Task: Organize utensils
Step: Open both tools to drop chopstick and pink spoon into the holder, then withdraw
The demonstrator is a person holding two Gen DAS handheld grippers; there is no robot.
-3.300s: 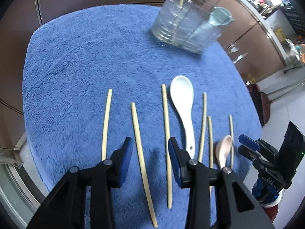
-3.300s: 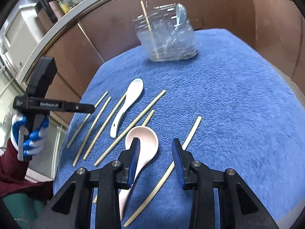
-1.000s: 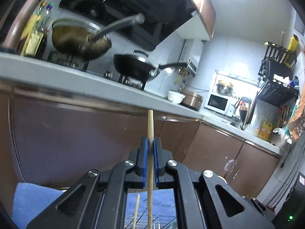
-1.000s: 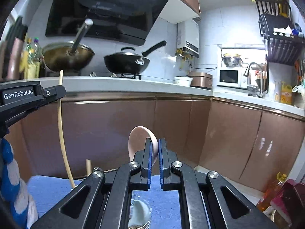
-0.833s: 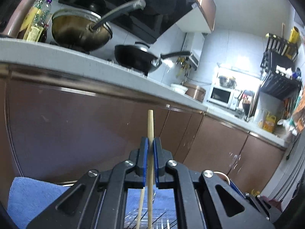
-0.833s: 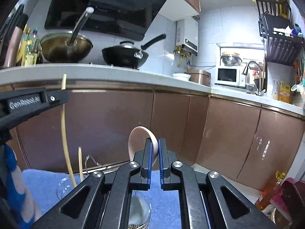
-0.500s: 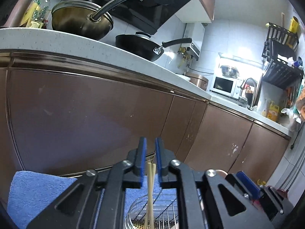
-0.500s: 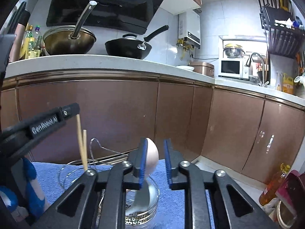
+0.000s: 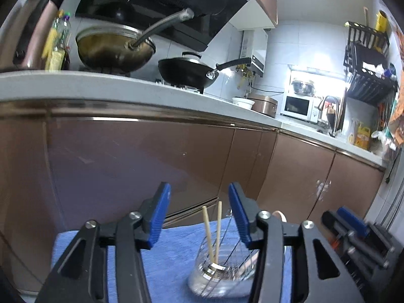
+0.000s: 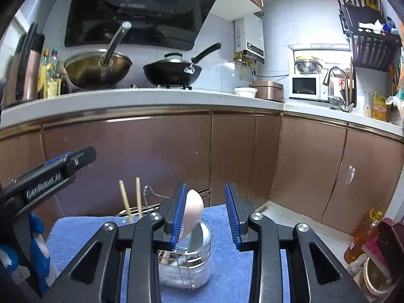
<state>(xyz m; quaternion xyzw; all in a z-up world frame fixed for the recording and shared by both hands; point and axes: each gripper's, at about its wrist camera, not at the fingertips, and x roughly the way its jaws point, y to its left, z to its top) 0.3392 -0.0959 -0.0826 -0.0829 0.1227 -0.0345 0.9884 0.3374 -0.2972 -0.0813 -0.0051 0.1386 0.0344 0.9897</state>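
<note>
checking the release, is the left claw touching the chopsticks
Apart. The left wrist view shows the left claw open, with the chopsticks standing clear between its fingers.

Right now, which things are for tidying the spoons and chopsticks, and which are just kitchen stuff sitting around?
For the job: chopsticks, pink spoon, clear holder, left gripper, right gripper.

Just sitting around: brass wok, black pan, microwave, oil bottles.

We see 2 pale wooden chopsticks [image 9: 211,232] and a pink spoon [image 10: 192,213] in a clear holder [image 10: 199,267] on a blue towel [image 10: 75,232]; brown cabinets [image 10: 252,151] behind.
</note>
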